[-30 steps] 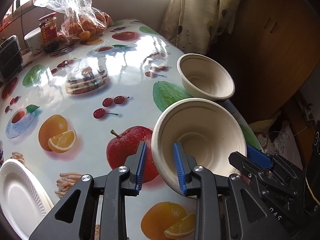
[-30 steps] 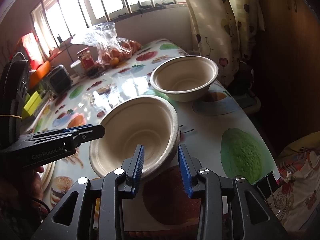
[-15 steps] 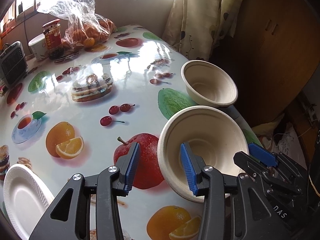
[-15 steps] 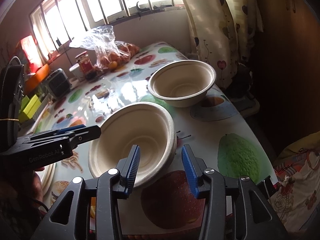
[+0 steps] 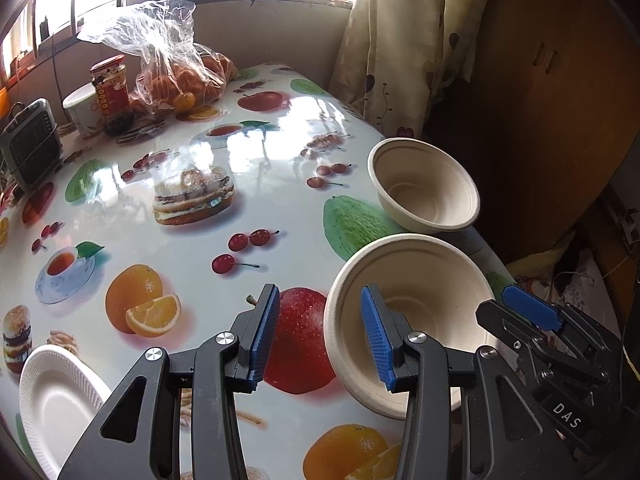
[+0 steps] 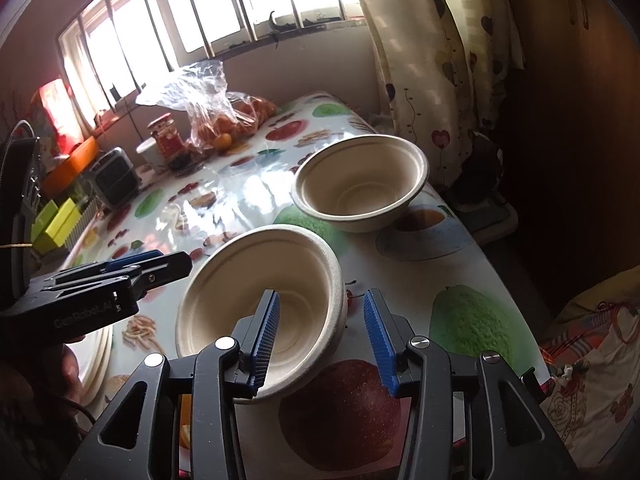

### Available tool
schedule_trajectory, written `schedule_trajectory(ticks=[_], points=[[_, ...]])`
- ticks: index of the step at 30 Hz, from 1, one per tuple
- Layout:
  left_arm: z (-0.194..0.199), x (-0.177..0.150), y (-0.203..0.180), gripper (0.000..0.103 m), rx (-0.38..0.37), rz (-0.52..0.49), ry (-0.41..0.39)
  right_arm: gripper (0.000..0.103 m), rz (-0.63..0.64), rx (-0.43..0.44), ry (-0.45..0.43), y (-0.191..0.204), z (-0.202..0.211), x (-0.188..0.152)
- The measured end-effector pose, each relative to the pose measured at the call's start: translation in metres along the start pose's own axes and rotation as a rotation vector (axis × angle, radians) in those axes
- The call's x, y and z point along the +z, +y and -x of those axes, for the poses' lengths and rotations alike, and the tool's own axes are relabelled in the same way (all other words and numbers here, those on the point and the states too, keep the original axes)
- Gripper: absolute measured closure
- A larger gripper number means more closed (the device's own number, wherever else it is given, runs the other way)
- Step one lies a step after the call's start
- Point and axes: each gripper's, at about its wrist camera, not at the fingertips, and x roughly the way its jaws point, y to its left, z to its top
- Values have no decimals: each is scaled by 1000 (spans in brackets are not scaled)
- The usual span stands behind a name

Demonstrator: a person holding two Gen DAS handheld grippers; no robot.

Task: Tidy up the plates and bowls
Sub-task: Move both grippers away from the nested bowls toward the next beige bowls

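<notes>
Two plain beige bowls, near [image 5: 416, 280] and far [image 5: 426, 190], along the glossy fruit-print table's [image 5: 200, 240] right edge, curtain [image 5: 392, 48] beyond; left tongs [image 5: 316, 332] and right tongs [image 6: 320, 340] both just spread, straddling the near bowl's rim unpinched.

This is a home, in a room where people eat. The desk [image 5: 280, 152] wears a shiny plastic cloth with pictures of apples, oranges, cherries, burgers and teacups. At its far end, under a barred window [image 6: 224, 12], sit a clear bag of oranges [image 5: 176, 72], a jar with a red lid [image 5: 109, 82] and a white cup [image 5: 82, 108]. A small grey heater [image 5: 30, 140] stands near them. A cream curtain with little hearts [image 6: 436, 60] hangs beside the window. A brown wooden cupboard [image 5: 560, 80] fills the wall to the right. Two tan paper bowls [image 6: 360, 184] and a white paper plate [image 5: 56, 400] lie on the desk, like things set out for a meal.
</notes>
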Motion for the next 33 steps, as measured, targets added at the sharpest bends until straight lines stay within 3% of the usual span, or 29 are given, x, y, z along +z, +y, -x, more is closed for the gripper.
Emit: schedule_trajectory(ticks=[22, 33], points=[[-11, 34, 1, 59, 15, -31, -28, 59, -20, -53, -34, -17, -6, 28], [-30, 61, 2, 59, -28, -31, -23, 59, -42, -101, -42, -36, -15, 45]])
